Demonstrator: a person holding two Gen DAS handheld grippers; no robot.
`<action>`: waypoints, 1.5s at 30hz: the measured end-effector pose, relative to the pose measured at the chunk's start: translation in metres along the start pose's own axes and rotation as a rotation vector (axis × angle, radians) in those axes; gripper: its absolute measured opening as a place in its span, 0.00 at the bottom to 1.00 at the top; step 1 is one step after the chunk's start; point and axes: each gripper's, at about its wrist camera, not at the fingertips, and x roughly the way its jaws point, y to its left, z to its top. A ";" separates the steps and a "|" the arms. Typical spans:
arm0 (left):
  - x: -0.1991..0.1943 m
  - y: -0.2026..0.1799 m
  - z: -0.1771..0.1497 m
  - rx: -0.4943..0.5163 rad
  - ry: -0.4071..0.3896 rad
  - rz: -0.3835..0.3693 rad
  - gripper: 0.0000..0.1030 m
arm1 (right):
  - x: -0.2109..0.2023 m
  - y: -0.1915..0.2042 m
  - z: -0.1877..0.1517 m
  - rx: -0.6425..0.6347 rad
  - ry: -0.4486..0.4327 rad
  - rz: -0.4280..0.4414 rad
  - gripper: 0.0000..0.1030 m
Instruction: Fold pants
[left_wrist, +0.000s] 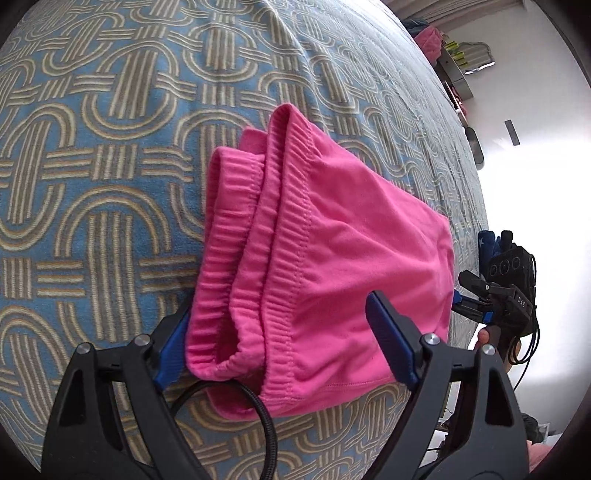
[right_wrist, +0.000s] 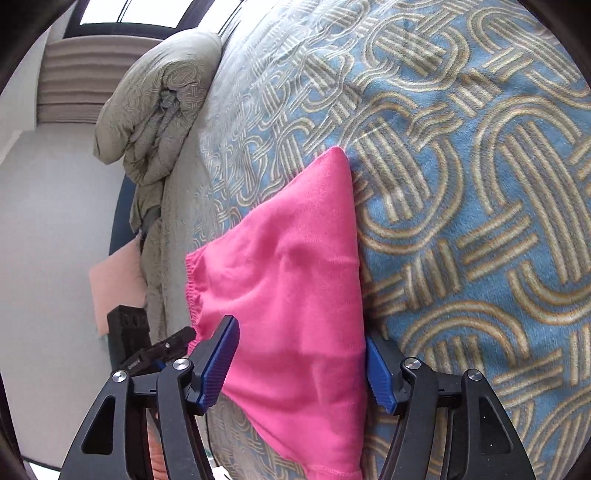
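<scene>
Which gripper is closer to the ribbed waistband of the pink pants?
Left. The left gripper straddles the waistband end of the pants, fingers open around it. The right gripper sits open at the opposite folded edge, away from the waistband.

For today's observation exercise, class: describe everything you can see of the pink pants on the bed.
The pink pants are a soft, fleece-like knit, folded into a compact, multi-layered bundle. Ribbed elastic bands with stitching lie stacked at one end; the other side is a smooth fold. They lie flat on the blue patterned blanket. The left gripper and right gripper each straddle an edge, jaws apart; whether the pads touch the fabric is unclear.
</scene>
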 end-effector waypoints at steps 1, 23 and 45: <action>0.000 -0.003 -0.001 0.013 -0.003 0.014 0.84 | 0.001 0.004 0.001 -0.020 0.001 -0.017 0.52; 0.021 -0.074 -0.022 0.177 -0.030 0.194 0.69 | -0.073 0.052 -0.012 -0.280 -0.171 -0.316 0.12; 0.013 -0.102 -0.026 0.217 -0.157 0.189 0.24 | -0.070 0.027 -0.005 -0.179 -0.175 -0.318 0.12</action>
